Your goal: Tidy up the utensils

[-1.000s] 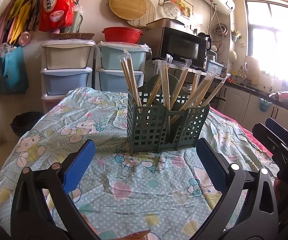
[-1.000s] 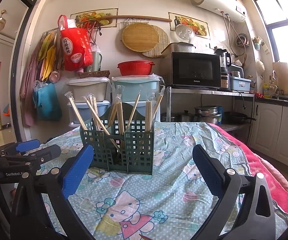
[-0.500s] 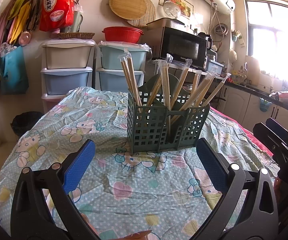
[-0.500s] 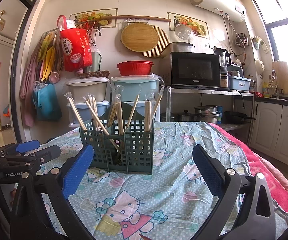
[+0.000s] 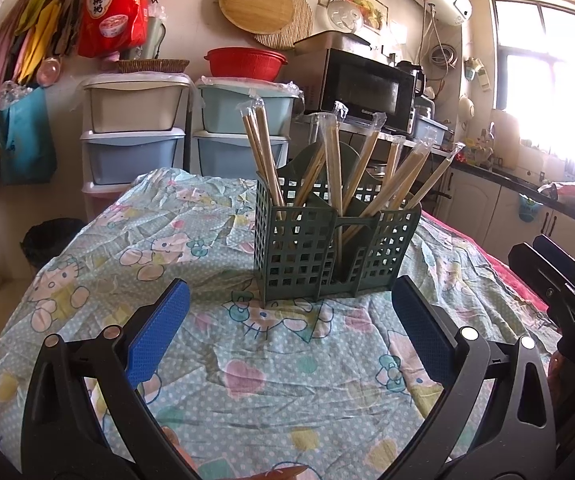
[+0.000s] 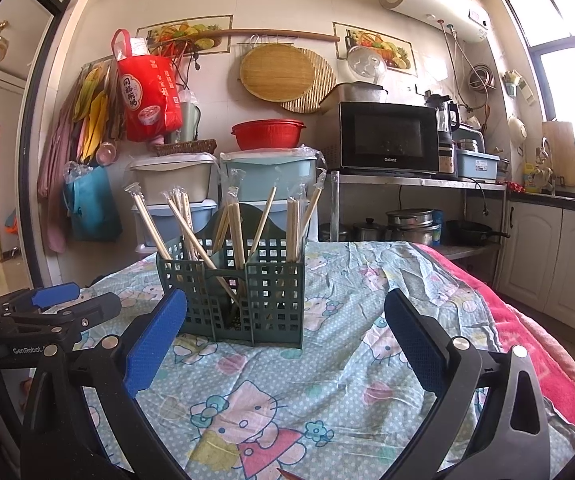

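A dark green lattice utensil caddy [image 5: 335, 252] [image 6: 243, 292] stands upright on the cartoon-print tablecloth [image 5: 207, 352]. Several pairs of wrapped wooden chopsticks [image 5: 333, 168] [image 6: 235, 224] lean in its compartments. My left gripper [image 5: 287, 328] is open, nothing between its blue pads, a short way in front of the caddy. My right gripper [image 6: 283, 328] is also open and empty, facing the caddy from the other side. The right gripper shows at the right edge of the left wrist view [image 5: 559, 280], and the left gripper at the left edge of the right wrist view [image 6: 47, 312].
Stacked plastic drawers [image 5: 135, 136] and a microwave [image 6: 387, 140] on a metal shelf stand behind the table. A red bowl [image 6: 267, 134] tops the drawers. A pink cloth [image 6: 535, 340] hangs at the table's right edge. Cabinets [image 6: 547, 256] line the right wall.
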